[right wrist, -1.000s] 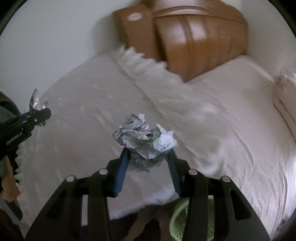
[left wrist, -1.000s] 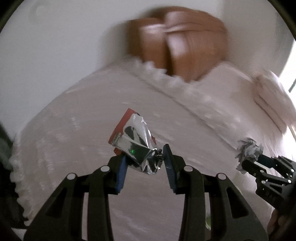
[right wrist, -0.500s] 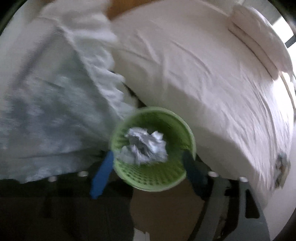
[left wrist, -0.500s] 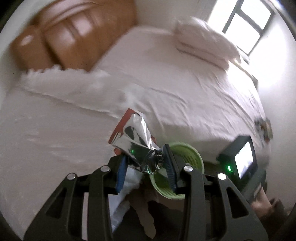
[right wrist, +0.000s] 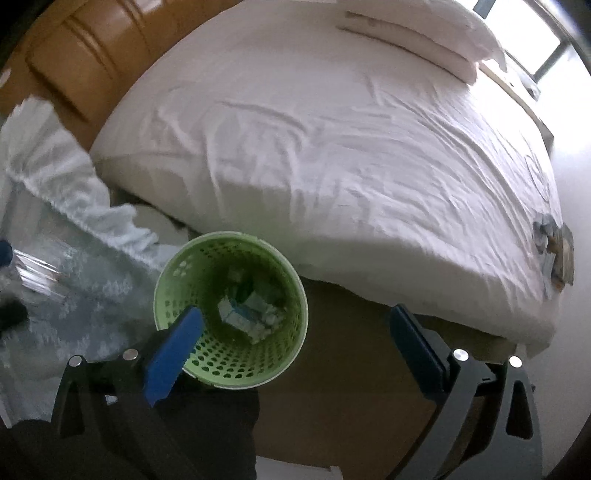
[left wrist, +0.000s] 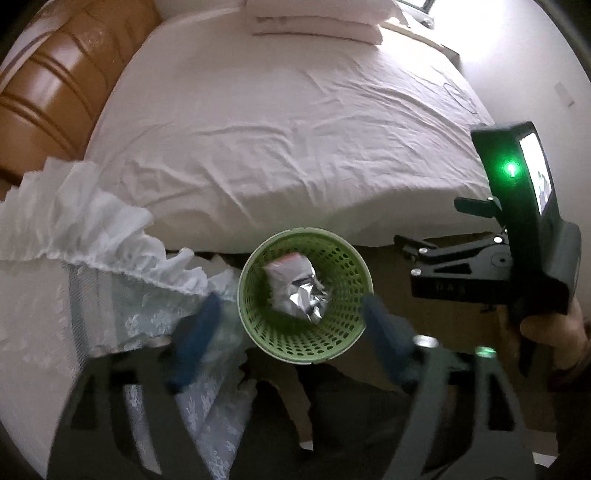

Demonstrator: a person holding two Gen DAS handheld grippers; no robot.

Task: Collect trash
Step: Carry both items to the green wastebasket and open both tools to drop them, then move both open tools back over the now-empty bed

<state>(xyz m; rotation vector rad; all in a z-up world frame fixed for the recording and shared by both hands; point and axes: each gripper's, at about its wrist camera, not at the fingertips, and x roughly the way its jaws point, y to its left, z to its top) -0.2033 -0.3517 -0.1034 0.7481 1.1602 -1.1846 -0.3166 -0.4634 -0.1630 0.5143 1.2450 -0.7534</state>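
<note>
A green perforated basket (left wrist: pixel 347 325) stands on the floor beside the bed, straight below both grippers. A crumpled silver foil wrapper with a red edge (left wrist: pixel 297 286) is inside it, free of my left gripper (left wrist: pixel 291 332), whose blue pads are blurred and opening wide either side of the rim. In the right wrist view the basket (right wrist: pixel 173 273) holds crumpled paper (right wrist: pixel 251 314) at its bottom. My right gripper (right wrist: pixel 295 354) hangs over it, jaws opening, with nothing between them. The right gripper's body (left wrist: pixel 480 258) and the hand holding it (left wrist: pixel 554 332) show in the left wrist view.
A white bed (right wrist: pixel 332 147) with stacked pillows (right wrist: pixel 424 33) fills the far side, against a brown padded headboard (left wrist: pixel 44 92). A frilled lace cloth (left wrist: pixel 110 236) hangs at the left. More litter (right wrist: pixel 552 254) lies at the bed's right corner. Brown floor (right wrist: pixel 351 387) surrounds the basket.
Both grippers swung from over the bed to above the green basket and tipped downward. The right let the paper ball fall in first, then the left released the foil wrapper.
</note>
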